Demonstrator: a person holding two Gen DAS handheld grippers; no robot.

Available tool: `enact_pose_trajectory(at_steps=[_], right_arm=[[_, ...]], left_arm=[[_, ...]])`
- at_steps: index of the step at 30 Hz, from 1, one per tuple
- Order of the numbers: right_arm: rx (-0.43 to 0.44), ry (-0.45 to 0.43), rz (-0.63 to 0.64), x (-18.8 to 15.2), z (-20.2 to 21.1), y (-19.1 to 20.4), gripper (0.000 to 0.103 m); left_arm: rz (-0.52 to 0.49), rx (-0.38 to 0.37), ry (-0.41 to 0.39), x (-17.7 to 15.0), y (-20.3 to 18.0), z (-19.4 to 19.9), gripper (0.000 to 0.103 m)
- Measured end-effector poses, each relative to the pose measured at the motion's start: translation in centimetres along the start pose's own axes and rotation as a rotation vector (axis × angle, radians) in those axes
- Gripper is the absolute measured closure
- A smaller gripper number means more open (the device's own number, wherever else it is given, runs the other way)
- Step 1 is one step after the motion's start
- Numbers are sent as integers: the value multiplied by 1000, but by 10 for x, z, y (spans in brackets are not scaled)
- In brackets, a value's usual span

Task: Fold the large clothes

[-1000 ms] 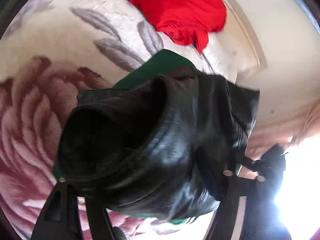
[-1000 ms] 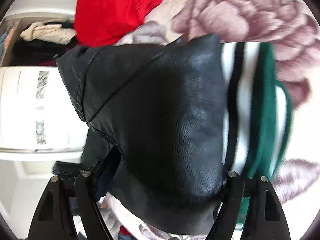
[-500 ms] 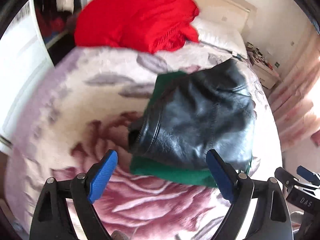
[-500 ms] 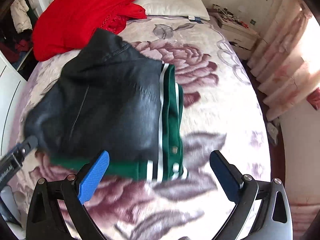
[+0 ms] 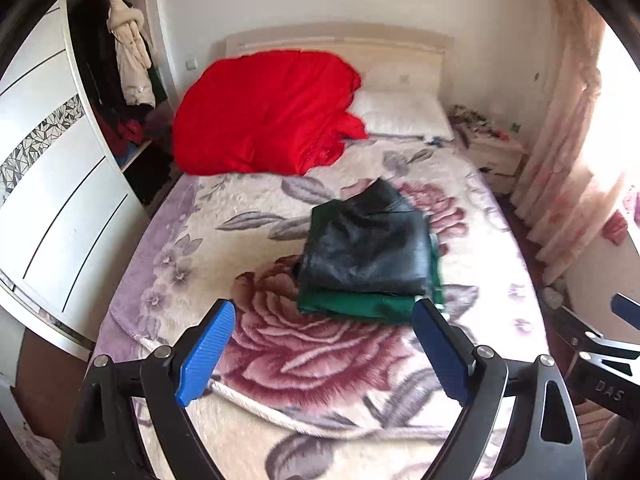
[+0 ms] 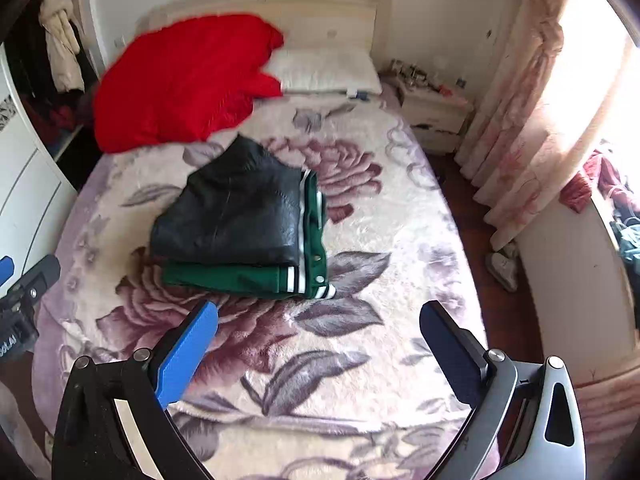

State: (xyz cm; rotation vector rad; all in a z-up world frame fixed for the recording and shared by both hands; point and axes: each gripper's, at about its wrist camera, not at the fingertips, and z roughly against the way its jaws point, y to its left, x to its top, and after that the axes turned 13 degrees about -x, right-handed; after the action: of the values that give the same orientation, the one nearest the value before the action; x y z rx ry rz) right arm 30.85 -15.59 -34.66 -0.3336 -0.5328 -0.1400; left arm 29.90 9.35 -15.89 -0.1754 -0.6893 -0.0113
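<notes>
A folded jacket [image 5: 364, 248], black leather over a green body with white stripes, lies flat in the middle of the flowered bed blanket [image 5: 320, 360]. In the right wrist view the jacket [image 6: 232, 216] shows its striped hem and snaps on its right side. My left gripper [image 5: 322, 312] hangs open above and in front of it, blue pads wide apart with nothing between them. My right gripper [image 6: 320, 312] is also open and empty, high above the blanket [image 6: 360, 360] and well clear of the jacket. Each gripper shows at the edge of the other's view.
A heap of red cloth [image 5: 264, 112] and a white pillow [image 5: 400, 112] lie at the head of the bed. A white wardrobe [image 5: 60, 184] with hanging clothes stands left. A nightstand [image 6: 436, 116] and pink curtains [image 6: 520, 120] are on the right.
Both grippers have let go of the jacket, opened wide and pulled up and back from it. The jacket, close up and bunched between the fingers a second ago, now lies folded on the bed.
</notes>
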Motion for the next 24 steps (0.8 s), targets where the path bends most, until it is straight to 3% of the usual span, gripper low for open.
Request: enact_pose_trajectory(at_steps=[9,15,24], right_arm=[[-5,-175,3,-39,163,-58,1],[14,-234,-37,-65,227,-90,1],[26,-297,-62,-90,289,-117,1]], left_arm=[[-13,-28,-97,-27,-33,108,13],[-33,-22,-137,-38,-42,141,13],[-32,-13,-176,-47,-47,167,13]])
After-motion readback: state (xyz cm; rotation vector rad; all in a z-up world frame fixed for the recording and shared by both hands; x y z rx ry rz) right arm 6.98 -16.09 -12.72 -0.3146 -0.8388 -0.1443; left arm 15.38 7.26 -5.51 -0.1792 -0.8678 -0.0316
